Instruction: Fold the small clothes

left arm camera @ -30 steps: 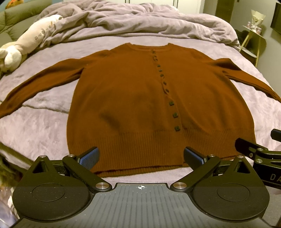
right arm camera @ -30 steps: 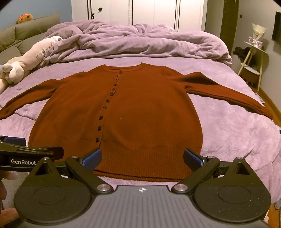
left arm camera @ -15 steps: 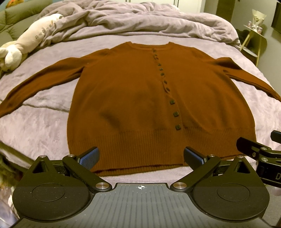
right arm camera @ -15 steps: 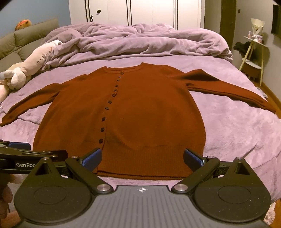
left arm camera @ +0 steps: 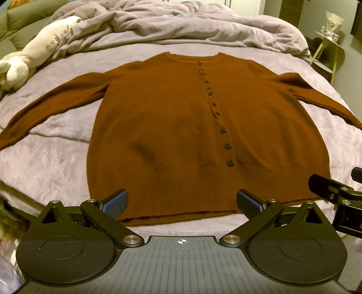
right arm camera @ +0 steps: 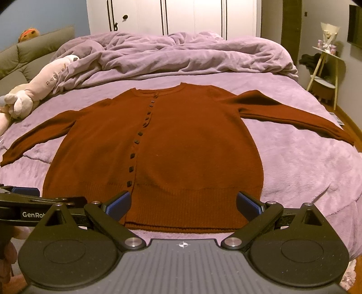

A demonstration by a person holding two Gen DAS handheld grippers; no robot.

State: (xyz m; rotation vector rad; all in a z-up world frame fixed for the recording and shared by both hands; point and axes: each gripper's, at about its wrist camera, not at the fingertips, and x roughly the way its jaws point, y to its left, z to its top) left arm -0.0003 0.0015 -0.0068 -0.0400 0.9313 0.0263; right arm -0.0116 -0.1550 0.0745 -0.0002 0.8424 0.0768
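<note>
A rust-brown buttoned cardigan (left arm camera: 172, 126) lies flat and face up on the purple bed, sleeves spread to both sides, hem toward me. It also shows in the right wrist view (right arm camera: 190, 144). My left gripper (left arm camera: 181, 203) is open and empty, held just short of the hem's left half. My right gripper (right arm camera: 183, 204) is open and empty, just short of the hem's right half. The right gripper's side shows at the right edge of the left wrist view (left arm camera: 334, 192).
A crumpled purple duvet (right arm camera: 181, 54) lies heaped at the far end of the bed. A long plush toy (right arm camera: 40, 86) lies at the far left. A small side table (right arm camera: 325, 65) stands beyond the bed's right edge. White wardrobe doors (right arm camera: 172, 15) stand behind.
Both grippers have drawn back and tilted up a little, so the cardigan sits lower and smaller in view. Both stay open and empty.
</note>
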